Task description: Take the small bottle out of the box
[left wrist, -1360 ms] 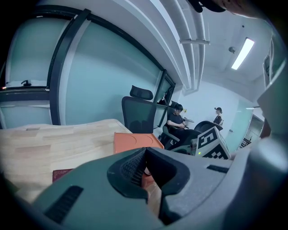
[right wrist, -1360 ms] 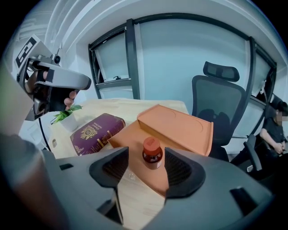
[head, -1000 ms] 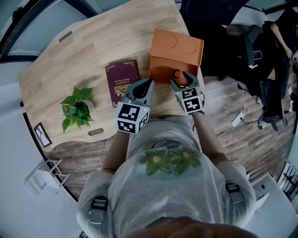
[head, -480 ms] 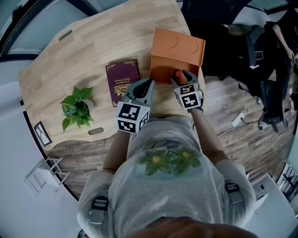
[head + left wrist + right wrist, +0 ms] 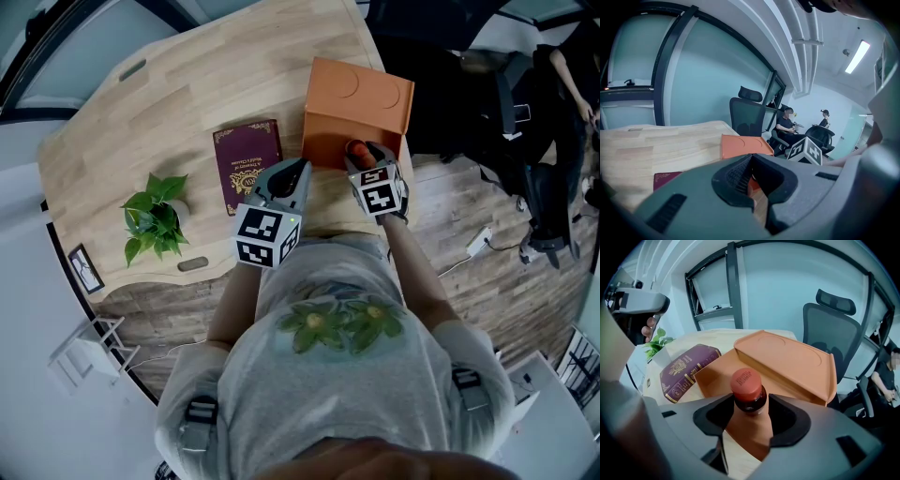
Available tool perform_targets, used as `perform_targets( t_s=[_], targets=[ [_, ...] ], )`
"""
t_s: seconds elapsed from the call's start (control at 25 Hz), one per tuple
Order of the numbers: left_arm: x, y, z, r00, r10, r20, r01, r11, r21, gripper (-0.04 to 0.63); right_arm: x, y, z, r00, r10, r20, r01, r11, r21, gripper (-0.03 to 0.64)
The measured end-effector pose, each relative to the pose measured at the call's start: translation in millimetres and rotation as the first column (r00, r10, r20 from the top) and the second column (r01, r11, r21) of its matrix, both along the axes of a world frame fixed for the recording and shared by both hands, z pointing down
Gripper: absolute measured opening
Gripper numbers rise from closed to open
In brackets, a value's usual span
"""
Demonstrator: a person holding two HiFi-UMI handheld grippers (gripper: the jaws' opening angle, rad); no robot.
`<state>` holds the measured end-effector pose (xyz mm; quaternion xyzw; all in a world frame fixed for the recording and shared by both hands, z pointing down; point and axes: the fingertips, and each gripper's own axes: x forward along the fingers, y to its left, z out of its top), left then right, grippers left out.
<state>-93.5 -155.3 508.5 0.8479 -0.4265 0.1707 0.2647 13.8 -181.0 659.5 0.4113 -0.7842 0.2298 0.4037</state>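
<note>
Cool, even light from a ceiling lamp (image 5: 859,56); fisheye edges bend and darken.

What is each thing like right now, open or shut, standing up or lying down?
box: open.
bottle: upright, capped, gripped at the neck.
book: closed, lying flat.
plant: upright.
left gripper: shut, empty.
right gripper: shut on the bottle.

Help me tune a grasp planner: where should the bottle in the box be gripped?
At the bottle's neck under the red cap, from the box's open near side: the lid stands behind it. The right gripper is shut there.
</note>
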Motion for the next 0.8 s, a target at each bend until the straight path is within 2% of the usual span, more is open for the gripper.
perform_targets(
  t_s=[0.8],
  targets=[
    [2.5, 1.7, -5.0, 1.0, 0.002, 0.007, -0.002, 1.0, 0.01, 0.008, -1.4, 0.3, 6.6, 0.999, -0.03, -0.026, 0.029, 0.999, -0.027, 0.219]
  ],
)
